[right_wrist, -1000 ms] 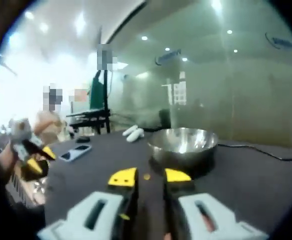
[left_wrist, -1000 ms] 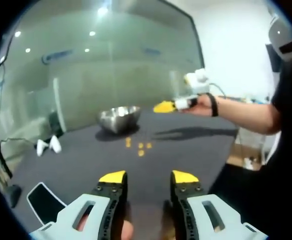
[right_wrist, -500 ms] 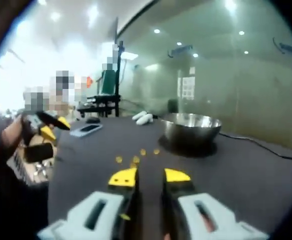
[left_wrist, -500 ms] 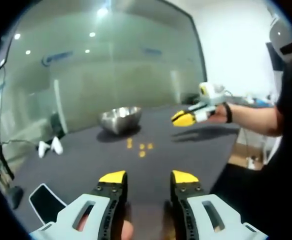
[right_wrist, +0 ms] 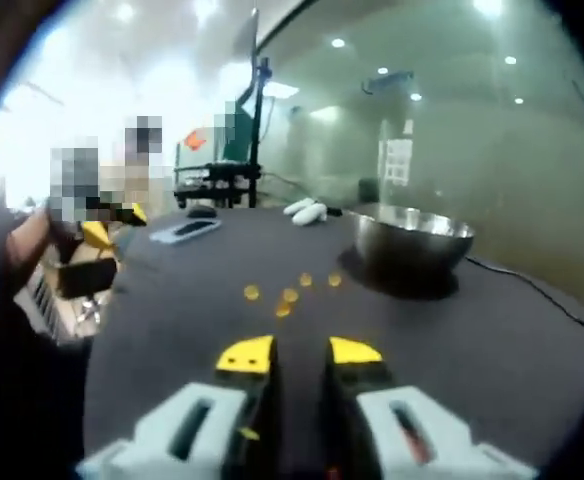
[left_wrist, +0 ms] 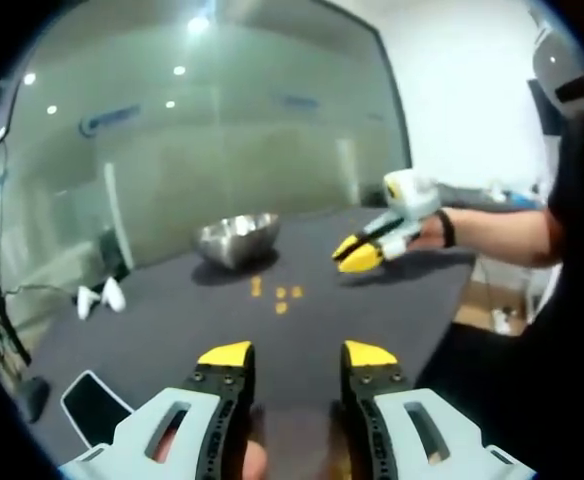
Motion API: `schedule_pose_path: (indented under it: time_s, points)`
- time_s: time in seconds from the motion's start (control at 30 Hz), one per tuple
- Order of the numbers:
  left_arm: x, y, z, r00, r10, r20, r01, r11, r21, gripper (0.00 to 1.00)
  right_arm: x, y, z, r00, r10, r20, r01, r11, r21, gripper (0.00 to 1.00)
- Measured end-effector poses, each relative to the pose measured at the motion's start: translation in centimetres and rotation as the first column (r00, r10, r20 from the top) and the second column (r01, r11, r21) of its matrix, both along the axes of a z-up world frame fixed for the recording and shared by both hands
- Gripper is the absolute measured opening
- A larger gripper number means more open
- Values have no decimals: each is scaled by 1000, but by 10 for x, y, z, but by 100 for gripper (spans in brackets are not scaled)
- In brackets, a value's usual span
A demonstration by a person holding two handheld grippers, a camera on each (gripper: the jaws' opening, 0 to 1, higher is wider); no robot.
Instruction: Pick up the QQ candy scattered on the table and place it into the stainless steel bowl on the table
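Observation:
Several small orange QQ candies [left_wrist: 280, 293] lie loose on the dark table, just in front of the stainless steel bowl [left_wrist: 237, 238]. My left gripper [left_wrist: 297, 355] hangs open near the table's front edge, well short of them. From the right, a hand holds my right gripper [left_wrist: 357, 255] above the table beside the candies, its yellow tips slightly parted. In the right gripper view the candies [right_wrist: 290, 295] lie ahead of the open right gripper [right_wrist: 300, 352], with the bowl [right_wrist: 412, 238] behind them to the right. Nothing is between either pair of jaws.
A dark phone [left_wrist: 92, 405] lies at the table's near left corner, and two white objects [left_wrist: 97, 297] rest at the left. A cable [right_wrist: 552, 300] runs behind the bowl. A glass wall stands past the table. People and equipment are at the far left [right_wrist: 102, 200].
The right gripper has dropped lower and swung toward the candies, tips now tilted down. Its view now takes in the candies with the bowl further right. The left gripper holds still.

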State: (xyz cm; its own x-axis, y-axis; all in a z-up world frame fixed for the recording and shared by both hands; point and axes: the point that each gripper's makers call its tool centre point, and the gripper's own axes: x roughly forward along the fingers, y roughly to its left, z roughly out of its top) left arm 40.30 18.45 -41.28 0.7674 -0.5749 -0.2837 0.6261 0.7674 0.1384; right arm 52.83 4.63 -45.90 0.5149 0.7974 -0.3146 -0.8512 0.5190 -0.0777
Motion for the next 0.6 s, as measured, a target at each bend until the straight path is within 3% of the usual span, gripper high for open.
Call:
schedule_pose_path:
  time_s: [0.6]
  points:
    - [-5,5,-5,1000,12,-12,-12,1000,3,36,22,58,-6,996,87,-22,-88,996,-24,18]
